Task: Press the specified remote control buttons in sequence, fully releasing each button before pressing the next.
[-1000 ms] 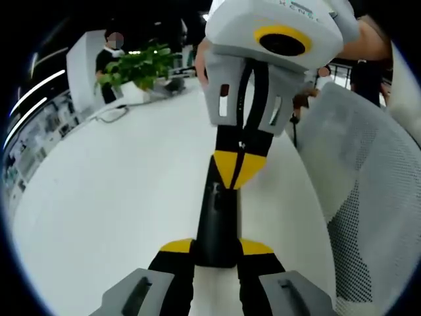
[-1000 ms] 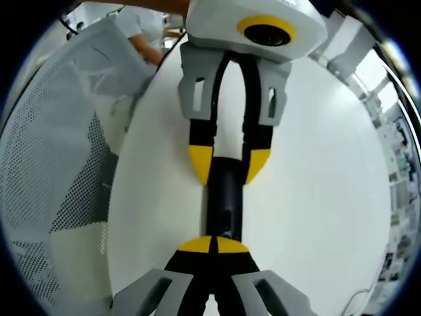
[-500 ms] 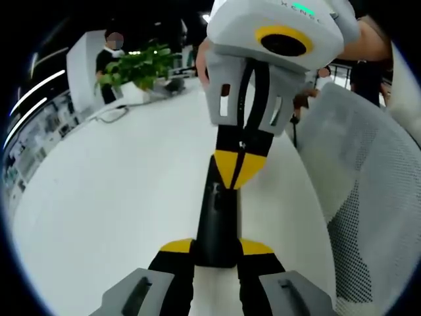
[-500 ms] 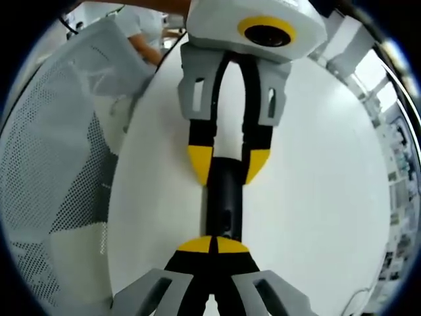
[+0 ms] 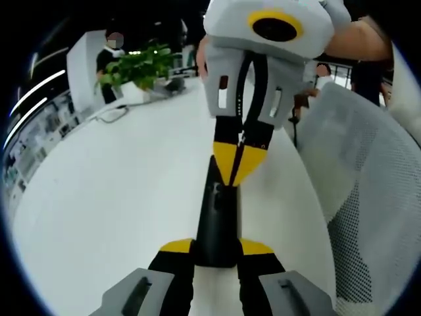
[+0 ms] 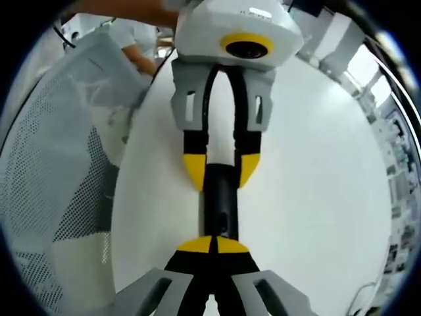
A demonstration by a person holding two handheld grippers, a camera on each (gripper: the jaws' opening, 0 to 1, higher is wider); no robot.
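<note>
Left gripper (image 5: pixel 215 247) clamps the near end of the black remote control (image 5: pixel 218 214), jaws narrow on its sides; same grip as 1.0 s ago. Right gripper (image 5: pixel 237 164) has its yellow tips pressed together, touching the remote's far end; its body sits slightly higher in the left gripper view than before. Remote lies on the white table (image 5: pixel 118 191). White mesh chair (image 5: pixel 368 197) beside the table, potted plant (image 5: pixel 135 66) at the far edge.

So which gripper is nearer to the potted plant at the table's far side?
Right, probably. The right gripper is at the remote's far end, toward the potted plant; the left gripper clamps the near end, farther away.
</note>
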